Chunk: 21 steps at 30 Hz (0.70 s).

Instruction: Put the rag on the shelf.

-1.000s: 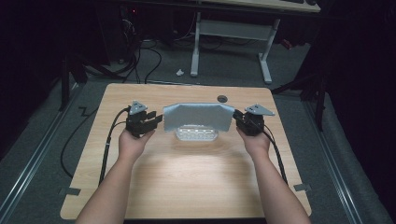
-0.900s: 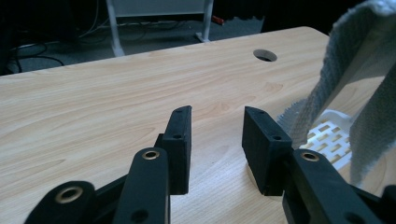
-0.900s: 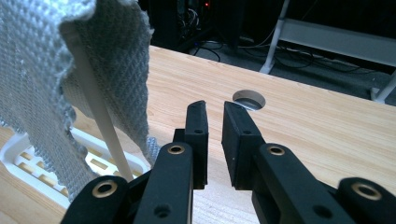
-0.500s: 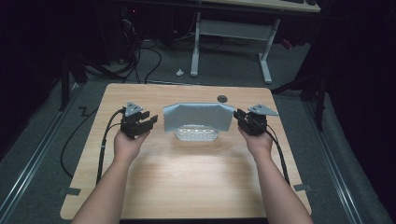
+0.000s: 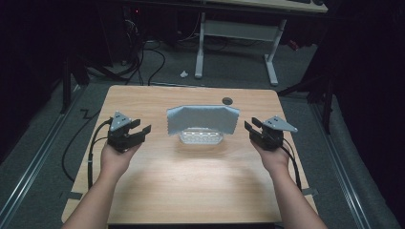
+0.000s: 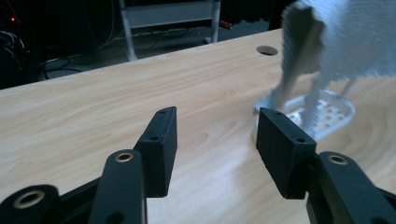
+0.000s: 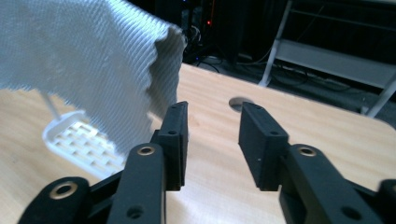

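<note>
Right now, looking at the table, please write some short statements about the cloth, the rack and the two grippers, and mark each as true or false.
1. The grey cloth hangs over a white rack. True.
2. The left gripper is shut on the cloth. False: its jaws stand open, clear of the cloth.
3. The right gripper is open. True.
4. The rack lies on the floor. False: it stands on the wooden table.
5. A round hole is in the tabletop behind the cloth. True.
</note>
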Each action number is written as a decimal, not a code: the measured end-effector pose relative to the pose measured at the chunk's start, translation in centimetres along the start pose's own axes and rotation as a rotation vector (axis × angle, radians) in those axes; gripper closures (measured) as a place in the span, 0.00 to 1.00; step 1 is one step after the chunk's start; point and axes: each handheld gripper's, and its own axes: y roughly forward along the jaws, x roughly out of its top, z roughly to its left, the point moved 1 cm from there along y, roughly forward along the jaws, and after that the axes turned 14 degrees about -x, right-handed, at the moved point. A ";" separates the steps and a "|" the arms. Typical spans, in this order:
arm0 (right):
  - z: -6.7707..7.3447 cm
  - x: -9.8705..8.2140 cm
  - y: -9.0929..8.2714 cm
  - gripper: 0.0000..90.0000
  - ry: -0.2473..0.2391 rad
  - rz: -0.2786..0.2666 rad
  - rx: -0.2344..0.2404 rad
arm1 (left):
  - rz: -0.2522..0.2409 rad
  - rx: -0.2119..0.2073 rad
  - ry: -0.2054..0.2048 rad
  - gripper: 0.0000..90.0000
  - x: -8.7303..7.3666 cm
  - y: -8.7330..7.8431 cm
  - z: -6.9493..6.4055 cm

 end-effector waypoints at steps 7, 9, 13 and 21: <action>1.1 -1.3 -4.0 0.63 -0.044 0.001 -0.005 | -0.003 -0.045 -0.008 0.48 -3.1 -1.8 -3.2; 2.0 -1.9 -5.3 0.61 -0.058 0.004 -0.003 | 0.007 -0.090 -0.025 0.47 -4.4 -1.2 -4.9; 4.1 -2.9 -7.2 0.58 -0.077 0.002 0.041 | 0.026 -0.156 0.000 0.45 -5.5 0.3 -8.3; 8.9 -5.8 -8.5 0.52 -0.155 0.036 0.109 | 0.148 -0.272 0.109 0.43 -9.1 3.9 -15.2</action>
